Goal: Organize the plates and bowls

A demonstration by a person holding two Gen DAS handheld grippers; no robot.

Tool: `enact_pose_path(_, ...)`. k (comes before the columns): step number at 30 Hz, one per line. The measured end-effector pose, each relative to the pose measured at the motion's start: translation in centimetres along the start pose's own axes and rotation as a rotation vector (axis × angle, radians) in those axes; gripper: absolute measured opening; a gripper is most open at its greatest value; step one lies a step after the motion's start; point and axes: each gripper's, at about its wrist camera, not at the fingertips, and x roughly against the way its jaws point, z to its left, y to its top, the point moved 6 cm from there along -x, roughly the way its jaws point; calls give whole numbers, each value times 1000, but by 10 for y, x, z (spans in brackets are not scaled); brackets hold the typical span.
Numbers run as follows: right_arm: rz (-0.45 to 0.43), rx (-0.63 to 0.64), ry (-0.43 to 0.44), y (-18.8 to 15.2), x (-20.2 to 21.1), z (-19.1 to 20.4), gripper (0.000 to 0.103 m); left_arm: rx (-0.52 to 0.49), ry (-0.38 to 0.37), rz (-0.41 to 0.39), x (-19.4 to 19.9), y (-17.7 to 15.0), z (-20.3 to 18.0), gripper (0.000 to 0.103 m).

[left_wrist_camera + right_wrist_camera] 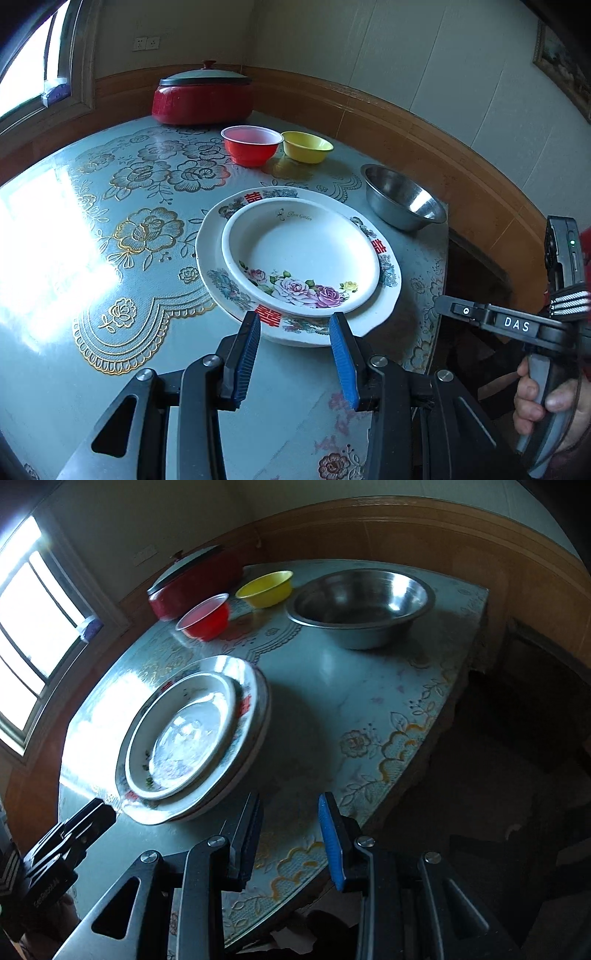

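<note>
- Fingers of the left gripper (295, 321) stand apart and empty, blue pads straddling the near rim of the plate stack without pressing on it.
- Fingers of the right gripper (290, 805) are likewise parted with nothing between them, hanging over bare tabletop (332, 686) just right of the stack.
- Rose plate (299, 254) sits nested on the larger double-happiness plate (388, 295), mid-tabletop, directly ahead of the left fingers.
- Bowls lie beyond: red bowl (251, 144), yellow bowl (306, 146), steel bowl (402, 197) furthest right.
- Judgement: right hand is nearer the steel bowl, which lies ahead and slightly right of its fingers.
- Legible: "Rose Garden" on the rose plate; "DAS" on the right gripper's body.
</note>
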Motion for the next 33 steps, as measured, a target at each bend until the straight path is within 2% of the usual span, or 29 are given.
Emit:
enact_pose_path(9,-55,-15,-45,44,5,-43,31,9,-26,-1,-17,19,-20,42)
enact_pose_path(17,-105,-8,-28,114,-4,-89,32,-20,-42,-3,-56,59,-73,42)
enact_pose_path(22,-124,-4,1,161,-14,-116,32,4,-54,25,-97,90,-104,42)
enact_pose_path(28,-81,56,66,203,-39,-128,32,42,-13,41,-140,118,-126,42)
enact_pose_path(33,-37,122,87,223,-64,-128,35,73,30,76,-174,126,-134,42)
